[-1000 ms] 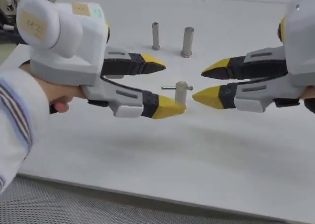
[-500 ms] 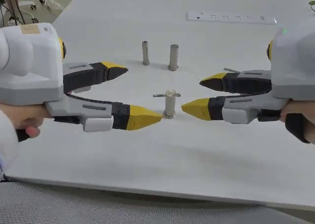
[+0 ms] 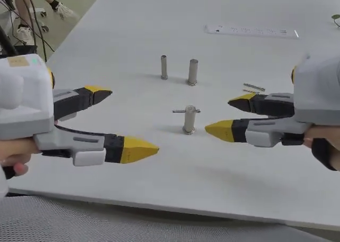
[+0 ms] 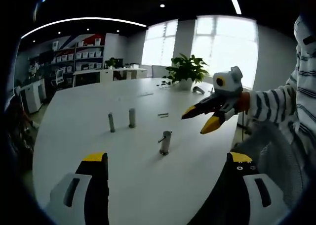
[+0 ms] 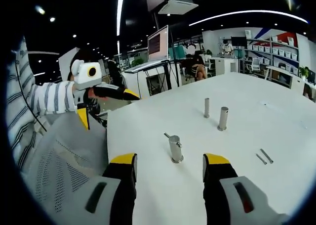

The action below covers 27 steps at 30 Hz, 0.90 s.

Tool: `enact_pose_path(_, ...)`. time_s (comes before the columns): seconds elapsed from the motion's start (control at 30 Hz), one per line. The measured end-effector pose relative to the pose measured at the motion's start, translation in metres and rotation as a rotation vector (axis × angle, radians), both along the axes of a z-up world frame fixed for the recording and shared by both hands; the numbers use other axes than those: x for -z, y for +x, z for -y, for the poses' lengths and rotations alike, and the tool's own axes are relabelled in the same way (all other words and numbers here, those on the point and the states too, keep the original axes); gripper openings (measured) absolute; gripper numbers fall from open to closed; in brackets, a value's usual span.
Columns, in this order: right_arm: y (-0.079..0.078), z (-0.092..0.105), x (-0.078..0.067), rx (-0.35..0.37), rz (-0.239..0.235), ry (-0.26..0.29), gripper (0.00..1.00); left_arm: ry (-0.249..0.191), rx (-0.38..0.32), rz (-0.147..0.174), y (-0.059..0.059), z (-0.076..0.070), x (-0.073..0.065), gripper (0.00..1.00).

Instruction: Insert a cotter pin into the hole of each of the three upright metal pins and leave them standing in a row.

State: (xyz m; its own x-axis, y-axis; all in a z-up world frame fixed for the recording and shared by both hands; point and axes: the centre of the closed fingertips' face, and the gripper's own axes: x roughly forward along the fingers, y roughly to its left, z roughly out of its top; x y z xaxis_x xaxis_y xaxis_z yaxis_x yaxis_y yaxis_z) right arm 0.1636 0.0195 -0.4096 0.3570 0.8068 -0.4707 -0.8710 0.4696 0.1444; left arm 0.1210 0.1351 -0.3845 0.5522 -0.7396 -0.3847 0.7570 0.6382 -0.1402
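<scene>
Three upright metal pins stand on the white table [image 3: 159, 183]. The near pin [image 3: 189, 119] [image 4: 165, 142] [image 5: 175, 149] has a cotter pin [image 3: 185, 111] through its top hole. Behind it stand a thin pin [image 3: 164, 67] [image 4: 111, 122] [image 5: 207, 108] and a thicker pin [image 3: 192, 72] [image 4: 132, 117] [image 5: 223, 118], both with nothing in them. Two loose cotter pins [image 3: 254, 87] [image 4: 163, 115] [image 5: 264, 157] lie to the right. My left gripper [image 3: 130, 121] [image 4: 168, 158] is open and holds nothing, left of the near pin. My right gripper [image 3: 219, 115] [image 5: 170, 159] is open and holds nothing, just right of it.
A white power strip [image 3: 251, 31] lies at the far side of the table. The table's front edge [image 3: 175, 210] runs close below the grippers, with grey mesh beneath. A potted plant [image 4: 185, 69] stands at the table's far end.
Both grippers have drawn back from the near pin, the left one further out to the left. The cotter pin stays in the pin. The head camera has shifted.
</scene>
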Motion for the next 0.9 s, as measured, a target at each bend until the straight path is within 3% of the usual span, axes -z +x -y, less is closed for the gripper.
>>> enact_pose_path(0.1, 0.003, -0.003, 0.009, -0.001, -0.001, -0.019, 0.49, 0.021, -0.025, 0.002, 0.002, -0.005, 0.002, 0.99)
enact_pose_path(0.13, 0.005, -0.005, 0.011, -0.008, 0.021, -0.018, 0.48, 0.023, -0.034, 0.01, 0.003, -0.008, 0.001, 0.99)
enact_pose_path(0.33, 0.014, -0.016, 0.024, -0.02, 0.025, -0.027, 0.38, 0.022, -0.051, 0.0, 0.004, -0.012, 0.006, 0.99)
enact_pose_path(0.43, 0.018, -0.024, 0.029, -0.03, 0.014, -0.02, 0.39, 0.056, -0.07, 0.018, 0.009, -0.019, 0.009, 0.99)
enact_pose_path(0.53, 0.019, -0.029, 0.033, -0.042, 0.019, -0.021, 0.38, 0.054, -0.08, 0.025, 0.012, -0.023, 0.006, 0.99)
enact_pose_path(0.63, 0.023, -0.035, 0.04, -0.051, 0.031, -0.029, 0.35, 0.1, -0.103, 0.057, 0.019, -0.035, 0.004, 0.99)
enact_pose_path(0.9, 0.026, -0.042, 0.053, -0.094, 0.031, -0.07, 0.24, 0.101, -0.141, 0.093, 0.031, -0.057, -0.008, 0.99)
